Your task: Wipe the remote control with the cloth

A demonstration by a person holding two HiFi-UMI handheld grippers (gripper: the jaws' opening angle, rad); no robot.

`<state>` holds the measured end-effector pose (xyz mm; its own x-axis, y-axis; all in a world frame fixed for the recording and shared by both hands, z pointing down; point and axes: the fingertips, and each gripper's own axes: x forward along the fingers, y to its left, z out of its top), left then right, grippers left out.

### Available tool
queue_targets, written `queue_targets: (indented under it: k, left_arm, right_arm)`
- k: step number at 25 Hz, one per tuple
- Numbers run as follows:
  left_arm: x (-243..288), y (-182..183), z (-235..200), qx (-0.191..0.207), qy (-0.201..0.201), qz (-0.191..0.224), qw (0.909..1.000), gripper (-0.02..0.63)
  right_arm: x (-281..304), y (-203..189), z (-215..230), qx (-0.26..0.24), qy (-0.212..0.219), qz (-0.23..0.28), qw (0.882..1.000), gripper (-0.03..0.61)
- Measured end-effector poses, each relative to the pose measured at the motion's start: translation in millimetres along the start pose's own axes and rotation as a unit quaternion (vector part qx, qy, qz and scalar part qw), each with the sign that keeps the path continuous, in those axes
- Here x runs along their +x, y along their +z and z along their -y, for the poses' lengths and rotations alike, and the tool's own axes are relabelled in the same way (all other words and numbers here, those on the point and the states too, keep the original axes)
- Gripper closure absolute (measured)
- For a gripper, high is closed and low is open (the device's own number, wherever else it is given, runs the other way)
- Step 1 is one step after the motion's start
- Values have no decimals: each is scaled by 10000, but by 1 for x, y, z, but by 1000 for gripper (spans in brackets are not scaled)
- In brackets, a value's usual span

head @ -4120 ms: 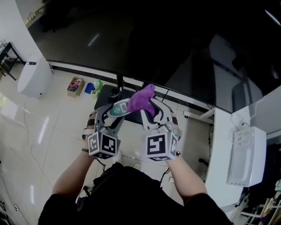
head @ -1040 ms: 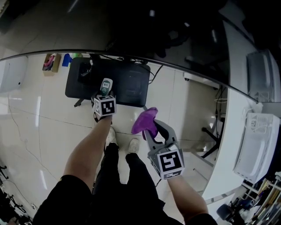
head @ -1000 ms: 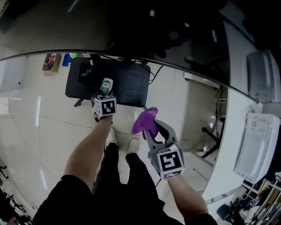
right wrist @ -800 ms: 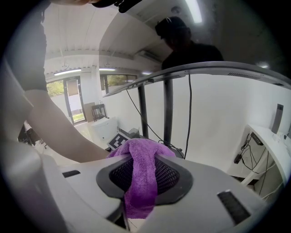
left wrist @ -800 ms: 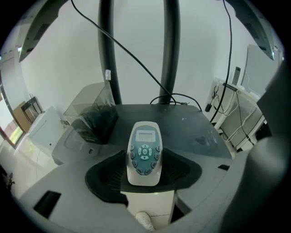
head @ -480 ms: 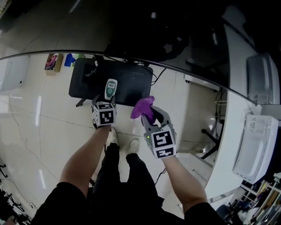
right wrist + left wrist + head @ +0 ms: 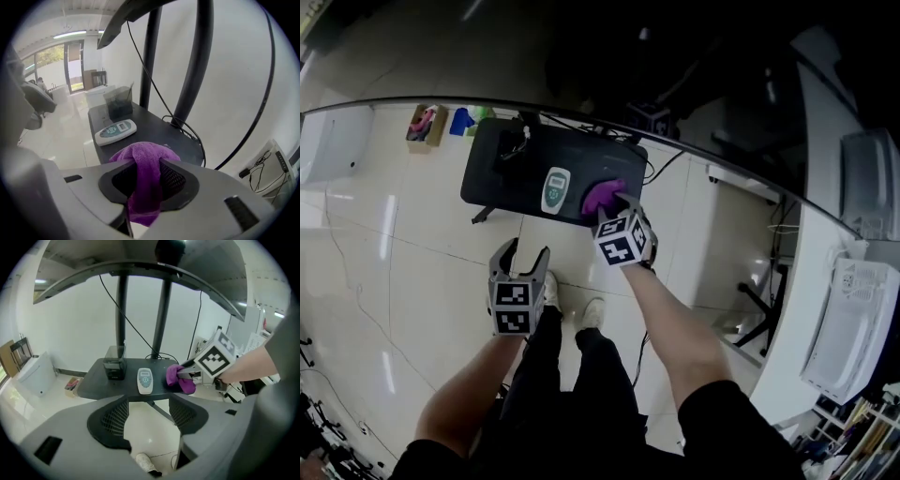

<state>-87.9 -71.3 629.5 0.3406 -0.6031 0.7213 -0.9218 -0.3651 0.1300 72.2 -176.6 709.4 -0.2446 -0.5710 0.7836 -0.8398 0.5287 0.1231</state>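
The white remote (image 7: 555, 189) lies flat on a low black platform (image 7: 502, 173), apart from both grippers; it also shows in the left gripper view (image 7: 145, 380) and the right gripper view (image 7: 116, 131). My left gripper (image 7: 523, 251) hangs open and empty over the floor, short of the platform, jaws (image 7: 149, 416) wide apart. My right gripper (image 7: 614, 204) reaches over the platform just right of the remote, with the purple cloth (image 7: 602, 196) pinched between its jaws. The cloth (image 7: 145, 173) hangs through the gap, and the jaws are opening slightly.
A dark box (image 7: 114, 369) stands at the platform's back left, with cables (image 7: 647, 141) and two black poles (image 7: 161, 315) behind it. White units sit at the far left (image 7: 333, 141) and right (image 7: 853, 319). My shoes (image 7: 591, 314) are on the glossy floor below.
The left gripper has let go of the remote, which now lies on the platform, and has drawn back toward my body. The right gripper has carried the cloth forward beside the remote.
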Motion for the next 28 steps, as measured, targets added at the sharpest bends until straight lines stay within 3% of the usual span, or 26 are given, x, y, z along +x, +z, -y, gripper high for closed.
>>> queue_targets:
  k: [5, 9, 13, 18, 24, 28]
  left_arm:
    - [-17, -8, 3, 78, -41, 79, 9999, 348]
    - [-31, 1, 5, 77, -38, 216, 9997, 348]
    - [-69, 29, 21, 170, -128, 562, 9982, 348]
    - [-142, 51, 48, 396, -167, 1050, 9935, 373]
    - [-220, 69, 79, 395, -101, 1627, 9858, 421]
    - [-255, 86, 94, 712, -163, 2016, 9767, 475]
  right_arm:
    - [21, -3, 4, -136, -117, -203, 9996, 411]
    - [-1, 8, 4, -83, -104, -64, 9999, 383]
    - [-81, 38, -4, 32, -25, 590, 9982, 383]
    - [-216, 73, -38, 109, 419, 1524, 9874, 397]
    - [-337, 91, -64, 65, 662, 2295, 9710, 472]
    - [-388, 95, -80, 49, 710, 2591, 9632, 514]
